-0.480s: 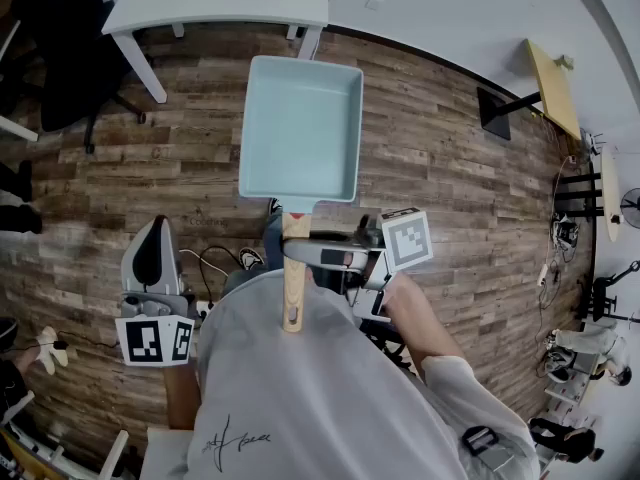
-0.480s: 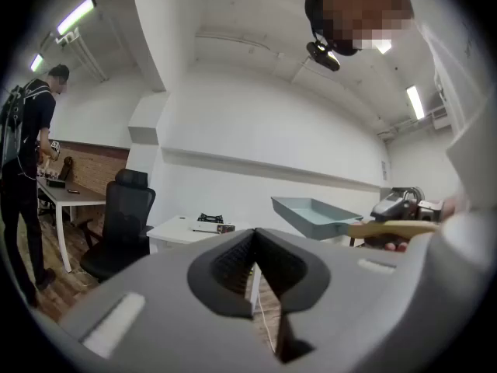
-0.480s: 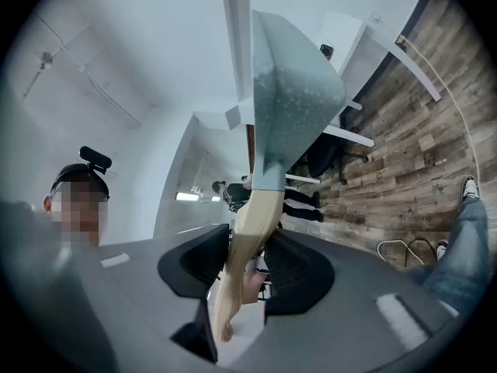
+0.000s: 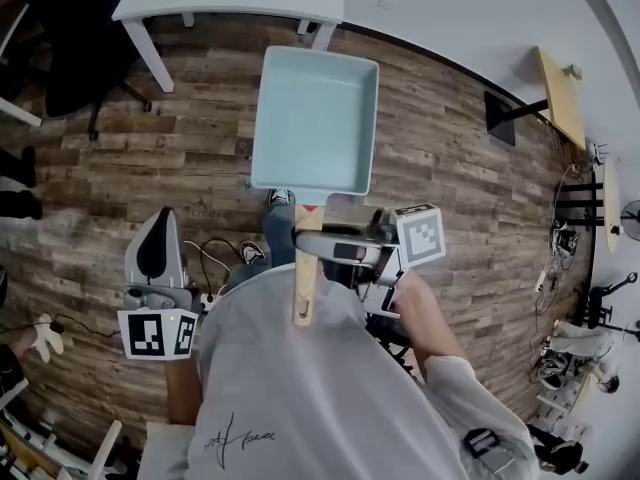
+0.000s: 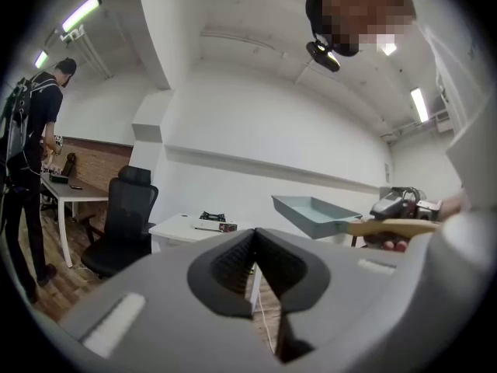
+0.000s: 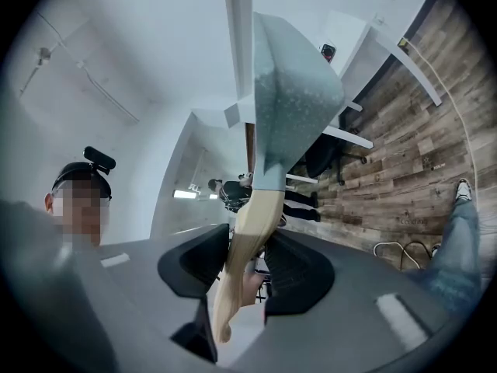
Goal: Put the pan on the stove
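Pale-blue pan point(image 4: 315, 118), wooden handle point(image 6: 242, 239) in right gripper point(image 6: 247, 269)

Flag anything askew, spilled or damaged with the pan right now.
Nothing stands out. The pan is empty and looks intact, clamped by its wooden handle in the right gripper over the floor. The stove sits on the white table, not yet reached.

Left gripper point(image 4: 158, 230) at eight o'clock, pointing toward twelve, jaws together with nothing between them, right gripper point(image 4: 312, 247) near centre, pointing toward nine, clamped across the pan handle point(image 4: 304, 293), right hand point(image 4: 405, 303) behind it at four o'clock
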`<action>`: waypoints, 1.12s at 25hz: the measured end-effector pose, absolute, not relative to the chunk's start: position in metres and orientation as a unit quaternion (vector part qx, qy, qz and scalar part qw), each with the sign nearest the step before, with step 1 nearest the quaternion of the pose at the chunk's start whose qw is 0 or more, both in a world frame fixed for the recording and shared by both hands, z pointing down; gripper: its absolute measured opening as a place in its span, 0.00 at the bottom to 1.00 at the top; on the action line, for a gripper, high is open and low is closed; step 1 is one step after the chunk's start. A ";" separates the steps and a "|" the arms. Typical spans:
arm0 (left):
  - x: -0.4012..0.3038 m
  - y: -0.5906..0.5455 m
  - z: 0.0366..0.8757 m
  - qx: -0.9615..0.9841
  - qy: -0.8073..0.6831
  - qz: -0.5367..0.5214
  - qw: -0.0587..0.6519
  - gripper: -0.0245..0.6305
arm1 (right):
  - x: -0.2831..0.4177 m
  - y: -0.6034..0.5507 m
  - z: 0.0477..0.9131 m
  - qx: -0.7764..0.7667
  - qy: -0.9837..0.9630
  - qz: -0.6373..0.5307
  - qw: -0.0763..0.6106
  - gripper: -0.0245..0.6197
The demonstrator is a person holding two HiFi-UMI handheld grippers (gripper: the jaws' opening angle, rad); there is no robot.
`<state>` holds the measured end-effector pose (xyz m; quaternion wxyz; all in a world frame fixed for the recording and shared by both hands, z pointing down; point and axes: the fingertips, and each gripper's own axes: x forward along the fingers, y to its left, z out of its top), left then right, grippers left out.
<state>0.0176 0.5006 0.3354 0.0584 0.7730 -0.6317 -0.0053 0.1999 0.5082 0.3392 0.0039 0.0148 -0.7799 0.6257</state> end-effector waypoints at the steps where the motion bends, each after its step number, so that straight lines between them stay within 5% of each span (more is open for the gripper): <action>1: 0.018 0.499 0.336 0.772 -0.632 -0.006 0.061 0.12 | 0.201 0.504 0.340 0.016 -0.779 0.627 0.004 0.25; 28: 0.026 0.265 0.324 0.773 -0.630 0.001 0.075 0.12 | 0.183 0.268 0.365 -0.016 -0.761 0.647 0.045 0.26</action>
